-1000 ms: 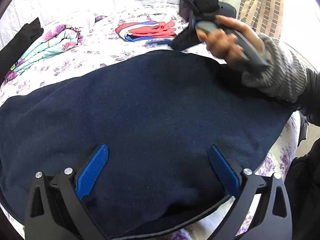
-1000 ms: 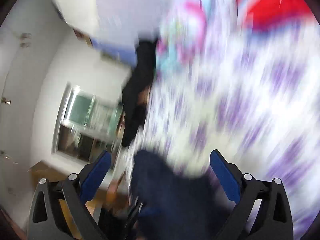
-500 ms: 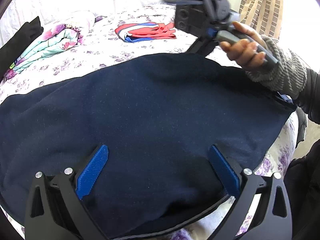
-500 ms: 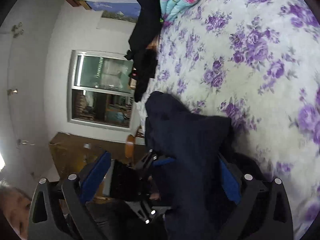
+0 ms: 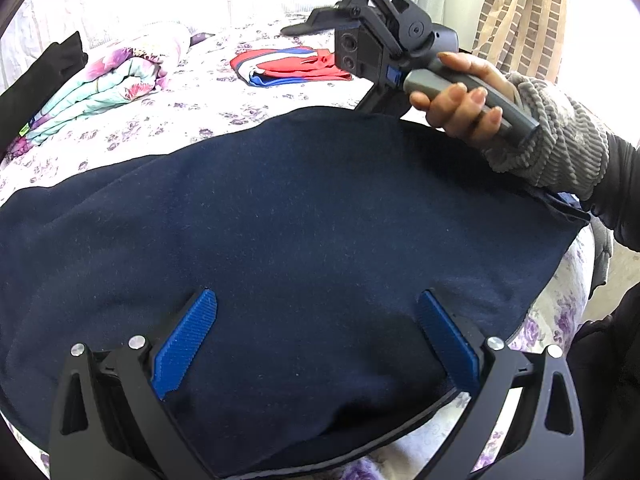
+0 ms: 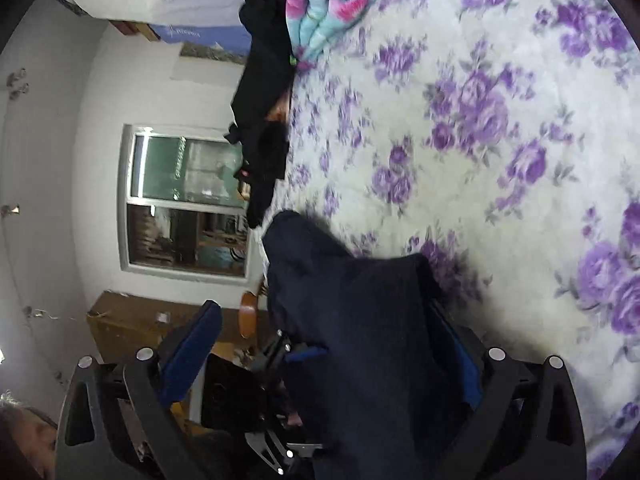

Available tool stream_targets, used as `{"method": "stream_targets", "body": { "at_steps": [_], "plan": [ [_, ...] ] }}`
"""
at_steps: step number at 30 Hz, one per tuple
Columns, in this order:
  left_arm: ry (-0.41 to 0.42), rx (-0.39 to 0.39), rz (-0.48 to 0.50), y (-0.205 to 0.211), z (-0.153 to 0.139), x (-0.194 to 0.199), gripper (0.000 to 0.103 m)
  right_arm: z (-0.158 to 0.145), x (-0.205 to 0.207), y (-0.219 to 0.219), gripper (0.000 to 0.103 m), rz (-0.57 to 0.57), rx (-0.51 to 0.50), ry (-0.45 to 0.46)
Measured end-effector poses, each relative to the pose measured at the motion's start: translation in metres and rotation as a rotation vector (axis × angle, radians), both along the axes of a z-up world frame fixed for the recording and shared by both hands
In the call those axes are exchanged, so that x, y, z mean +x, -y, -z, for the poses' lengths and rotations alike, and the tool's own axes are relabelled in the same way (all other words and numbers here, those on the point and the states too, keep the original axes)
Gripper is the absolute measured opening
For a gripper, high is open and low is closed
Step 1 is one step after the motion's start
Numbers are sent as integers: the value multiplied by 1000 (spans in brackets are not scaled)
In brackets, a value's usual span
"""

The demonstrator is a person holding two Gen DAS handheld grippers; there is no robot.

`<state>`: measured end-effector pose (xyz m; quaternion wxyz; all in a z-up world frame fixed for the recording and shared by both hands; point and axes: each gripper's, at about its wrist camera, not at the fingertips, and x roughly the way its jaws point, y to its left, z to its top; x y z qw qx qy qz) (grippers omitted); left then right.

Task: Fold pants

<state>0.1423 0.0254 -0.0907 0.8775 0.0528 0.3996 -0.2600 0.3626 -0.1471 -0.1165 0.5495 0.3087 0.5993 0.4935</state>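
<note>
The dark navy pants lie spread flat across the floral bed. My left gripper is open, its blue pads just above the near part of the cloth, holding nothing. My right gripper is held by a hand at the pants' far edge, turned on its side. In the right wrist view the right gripper is open, with a fold of the navy pants lying between the jaws and hiding the right pad.
A folded pastel blanket and a black garment lie at the far left of the bed. A folded red, white and blue cloth lies at the back. The bed edge runs at the right.
The right gripper has swung round from pointing over the bed to lying on its side at the pants' far edge, with cloth now between its jaws. The left gripper has not moved.
</note>
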Motion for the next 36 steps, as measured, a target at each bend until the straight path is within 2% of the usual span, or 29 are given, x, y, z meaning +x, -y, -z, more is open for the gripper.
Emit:
{"method": "stream_targets", "body": {
  "at_steps": [3, 5, 6, 8, 10, 14, 17, 19, 21, 22, 23, 24, 26, 27, 28, 29, 30, 32, 33, 35, 36],
  "plan": [
    [0, 7, -1, 1, 0, 1, 99, -4, 7, -8, 100, 42, -10, 40],
    [2, 18, -1, 3, 0, 0, 99, -14, 21, 1, 100, 169, -2, 106],
    [3, 23, -1, 3, 0, -1, 99, -22, 27, 12, 100, 253, -18, 166],
    [4, 23, 0, 3, 0, -1, 99, -34, 37, 33, 100, 352, -36, 235],
    [4, 18, 0, 2, 0, -1, 99, -37, 37, 45, 100, 377, -46, 215],
    [1, -14, -13, -4, -9, -1, 98, -49, -1, 15, 100, 138, -37, 213],
    [76, -52, -25, -14, -34, 0, 98, -55, -26, 3, 100, 60, 43, 202],
    [144, -30, -61, -23, -52, 11, 98, -48, -31, -9, 100, 17, 51, 163],
    [167, 10, -116, -37, -61, 33, 98, -37, -31, -13, 99, 38, -54, 161],
    [154, 23, -140, -44, -61, 46, 98, -26, -28, -12, 98, 64, -142, 164],
    [116, 59, -186, -56, -56, 68, 99, -21, -26, -7, 93, 100, -204, 191],
    [99, 101, -226, -63, -52, 82, 99, -17, -23, -2, 90, 123, -229, 209],
    [61, 243, -354, -84, -35, 112, 99, -20, -24, 9, 90, 177, -257, 235],
    [16, 303, -435, -102, -23, 129, 99, -24, -27, 12, 90, 196, -289, 260],
    [-21, 274, -460, -116, -18, 137, 99, -30, -32, 12, 90, 205, -333, 317],
    [-50, 200, -464, -129, -16, 141, 98, -37, -37, 15, 92, 216, -368, 365],
    [-41, 187, -471, -131, -21, 142, 98, -43, -44, 15, 94, 231, -412, 413],
    [60, 301, -517, -114, -36, 135, 98, -53, -58, 8, 96, 221, -499, 515],
    [110, 292, -502, -104, -48, 127, 98, -52, -63, 3, 96, 213, -535, 550],
    [112, 240, -444, -92, -58, 120, 99, -50, -73, -11, 97, 193, -654, 615],
    [122, 343, -463, -84, -53, 125, 99, -46, -75, -10, 97, 182, -707, 633]
  ]
}}
